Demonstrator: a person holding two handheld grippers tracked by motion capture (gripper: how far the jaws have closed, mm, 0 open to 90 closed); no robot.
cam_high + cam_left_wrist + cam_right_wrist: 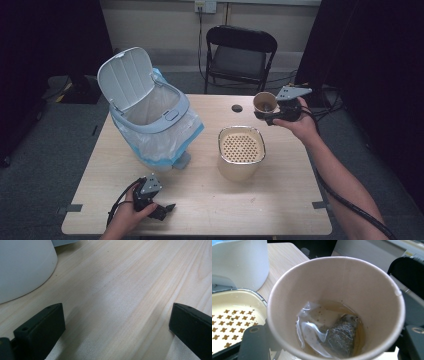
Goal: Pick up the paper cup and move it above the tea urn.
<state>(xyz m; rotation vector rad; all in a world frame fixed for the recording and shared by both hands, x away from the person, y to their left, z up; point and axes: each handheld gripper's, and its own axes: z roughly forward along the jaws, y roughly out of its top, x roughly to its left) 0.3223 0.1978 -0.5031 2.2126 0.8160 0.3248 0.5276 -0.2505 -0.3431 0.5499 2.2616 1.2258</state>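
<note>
We hold our left hand (127, 212) low at the near left, fingers wrapped around the left gripper (165, 209), whose jaws point to our right, lie close above the surface and stand wide apart with nothing between them. Its cable loops back beside our wrist. Our right forearm (340, 182) reaches forward and up from the near right corner, the wrist bent inward. Our right hand (295, 122) carries the right gripper (260, 114) raised, pointing left, its jaws pressed against the sides of a paper cup (335, 307). Its grey three-cornered plate faces upward.
</note>
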